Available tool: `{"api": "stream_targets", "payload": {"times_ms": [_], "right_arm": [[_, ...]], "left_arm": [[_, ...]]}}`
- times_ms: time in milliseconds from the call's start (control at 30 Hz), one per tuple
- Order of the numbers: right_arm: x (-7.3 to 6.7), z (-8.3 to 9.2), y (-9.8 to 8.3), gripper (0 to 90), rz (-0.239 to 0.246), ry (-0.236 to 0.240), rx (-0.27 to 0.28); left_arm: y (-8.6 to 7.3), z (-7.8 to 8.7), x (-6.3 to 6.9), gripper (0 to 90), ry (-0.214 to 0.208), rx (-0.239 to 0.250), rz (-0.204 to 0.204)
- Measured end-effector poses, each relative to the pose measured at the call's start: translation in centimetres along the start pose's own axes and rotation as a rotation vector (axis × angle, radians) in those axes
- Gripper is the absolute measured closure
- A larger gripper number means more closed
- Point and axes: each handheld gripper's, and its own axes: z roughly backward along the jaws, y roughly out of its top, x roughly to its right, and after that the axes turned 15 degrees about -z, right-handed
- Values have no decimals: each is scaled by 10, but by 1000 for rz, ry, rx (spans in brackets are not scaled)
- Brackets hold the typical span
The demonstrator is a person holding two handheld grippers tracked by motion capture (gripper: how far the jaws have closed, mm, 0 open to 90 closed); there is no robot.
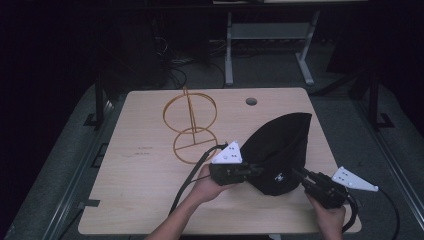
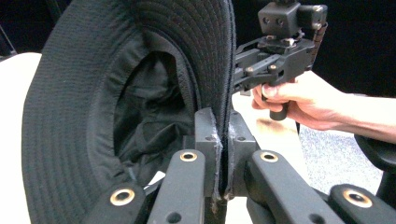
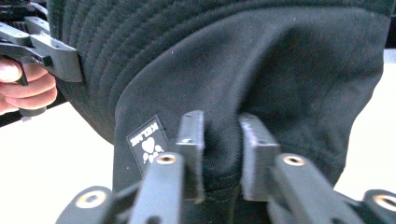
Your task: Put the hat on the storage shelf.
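A black bucket hat (image 1: 280, 145) is held up off the wooden table (image 1: 135, 175) between my two grippers. My left gripper (image 1: 257, 170) is shut on the stitched brim (image 2: 219, 56), which is pinched edge-on between its pads (image 2: 209, 135). My right gripper (image 1: 296, 173) comes in from the right and is shut on a fold of the crown fabric (image 3: 222, 135), just right of a small label (image 3: 148, 142) with a paw-print mark. In the left gripper view the hat's open inside (image 2: 144, 107) faces the camera. The right gripper (image 2: 275, 60) and the hand holding it show behind the brim.
A gold wire stand (image 1: 191, 125) with two rings stands on the table left of the hat, toward the back. A round cable hole (image 1: 251, 101) sits near the far edge. Cables (image 1: 192, 180) trail from the left gripper toward the front. Dark floor and table legs lie beyond.
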Motion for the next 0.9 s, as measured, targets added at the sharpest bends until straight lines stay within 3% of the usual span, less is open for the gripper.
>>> {"api": "stream_targets", "payload": {"times_ms": [133,333,433,667,900], "right_arm": [[-6,3,4,852,36,-13,24],[-13,5,9,867,62,-24,37],[-21,7,15,871,100,-29,54],[-33,9,29,878,150,-9,52],[-41,9,46,880,171,-13,39]], "left_arm": [[1,1,1,859,3,-5,-8],[2,6,4,857,22,-38,-39],[4,10,5,851,38,-47,-54],[6,19,5,760,80,-82,-71],[7,32,9,596,111,-111,-89]]}}
